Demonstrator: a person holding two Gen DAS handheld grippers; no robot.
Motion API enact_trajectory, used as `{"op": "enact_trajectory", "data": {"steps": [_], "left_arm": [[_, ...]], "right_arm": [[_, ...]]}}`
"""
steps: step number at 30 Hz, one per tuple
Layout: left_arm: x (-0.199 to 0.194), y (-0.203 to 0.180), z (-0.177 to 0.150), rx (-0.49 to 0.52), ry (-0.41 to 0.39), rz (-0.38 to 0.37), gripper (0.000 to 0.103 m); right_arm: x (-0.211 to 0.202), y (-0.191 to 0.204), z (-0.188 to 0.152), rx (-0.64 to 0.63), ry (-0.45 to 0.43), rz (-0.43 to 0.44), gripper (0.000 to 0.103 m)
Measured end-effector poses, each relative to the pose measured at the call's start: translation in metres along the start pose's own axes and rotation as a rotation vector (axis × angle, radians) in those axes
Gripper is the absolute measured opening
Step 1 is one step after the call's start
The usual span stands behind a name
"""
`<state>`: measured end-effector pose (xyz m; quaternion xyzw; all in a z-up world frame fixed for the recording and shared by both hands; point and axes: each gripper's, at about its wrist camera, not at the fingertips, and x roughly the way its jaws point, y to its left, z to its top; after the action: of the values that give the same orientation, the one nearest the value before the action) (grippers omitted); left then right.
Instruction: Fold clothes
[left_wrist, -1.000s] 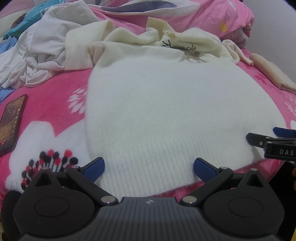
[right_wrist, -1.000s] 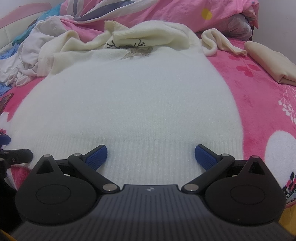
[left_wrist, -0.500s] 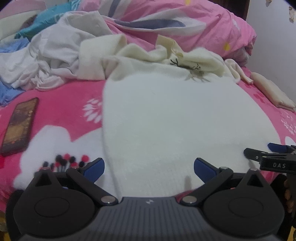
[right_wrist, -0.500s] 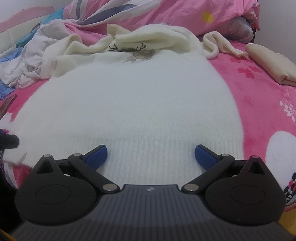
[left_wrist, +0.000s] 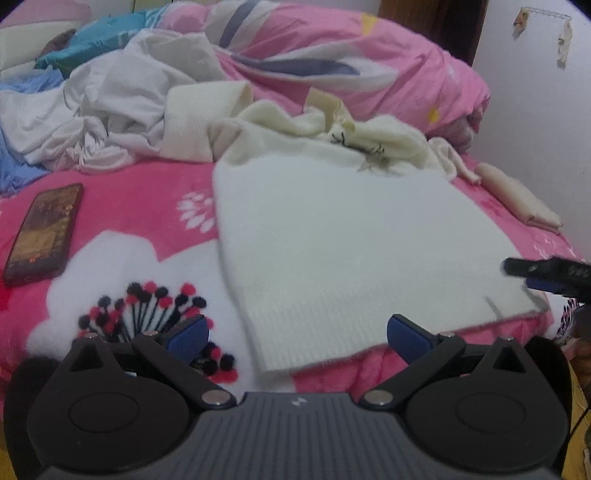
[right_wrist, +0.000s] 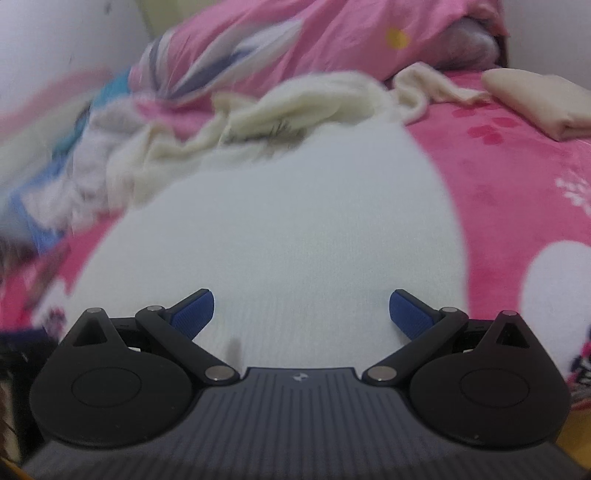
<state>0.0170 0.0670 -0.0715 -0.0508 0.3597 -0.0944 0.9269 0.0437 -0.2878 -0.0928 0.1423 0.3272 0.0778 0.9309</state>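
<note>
A white knit sweater (left_wrist: 343, 243) lies flat on the pink bed, its ribbed hem nearest me and its bunched cream collar with a dark antler print at the far end. My left gripper (left_wrist: 297, 334) is open above the hem's left corner, nothing between its fingers. In the right wrist view the same sweater (right_wrist: 280, 236) fills the middle. My right gripper (right_wrist: 301, 312) hangs open over the hem, holding nothing. The right gripper's fingers (left_wrist: 543, 275) show at the right edge of the left wrist view, beside the hem's right corner.
A dark phone (left_wrist: 44, 232) lies on the pink flowered blanket (left_wrist: 136, 206) to the left. Crumpled white and blue clothes (left_wrist: 103, 122) pile up at the back left. A folded cream garment (right_wrist: 535, 99) rests at the back right. A pink duvet (left_wrist: 351, 62) heaps behind.
Both grippers have pulled back and risen from the hem. The left view has swung left, so the sweater now sits to the right. The right view has blurred with motion.
</note>
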Motion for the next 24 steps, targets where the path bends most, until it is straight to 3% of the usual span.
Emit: {"op": "enact_trajectory", "data": {"steps": [3, 7, 11, 13, 16, 22, 24], "left_arm": [[0.001, 0.000, 0.001, 0.016, -0.017, 0.002, 0.102], [0.006, 0.004, 0.002, -0.001, -0.004, -0.036, 0.083], [0.010, 0.013, 0.003, -0.048, 0.007, -0.062, 0.061], [0.012, 0.018, 0.003, -0.072, 0.012, -0.075, 0.055], [0.014, 0.025, 0.004, -0.108, 0.020, -0.095, 0.048], [0.019, 0.036, 0.005, -0.172, 0.037, -0.132, 0.015], [0.018, 0.038, 0.006, -0.180, 0.044, -0.143, 0.015]], "right_arm": [[-0.020, -0.026, 0.005, 0.075, -0.067, -0.024, 0.102], [-0.037, -0.067, 0.007, 0.209, -0.080, -0.053, 0.102], [-0.044, -0.095, -0.002, 0.338, -0.078, 0.032, 0.101], [-0.041, -0.101, -0.006, 0.369, -0.058, 0.071, 0.100], [-0.034, -0.105, -0.007, 0.389, -0.035, 0.114, 0.095], [-0.019, -0.119, -0.005, 0.462, -0.016, 0.187, 0.072], [-0.017, -0.121, -0.003, 0.474, -0.014, 0.215, 0.068]]}}
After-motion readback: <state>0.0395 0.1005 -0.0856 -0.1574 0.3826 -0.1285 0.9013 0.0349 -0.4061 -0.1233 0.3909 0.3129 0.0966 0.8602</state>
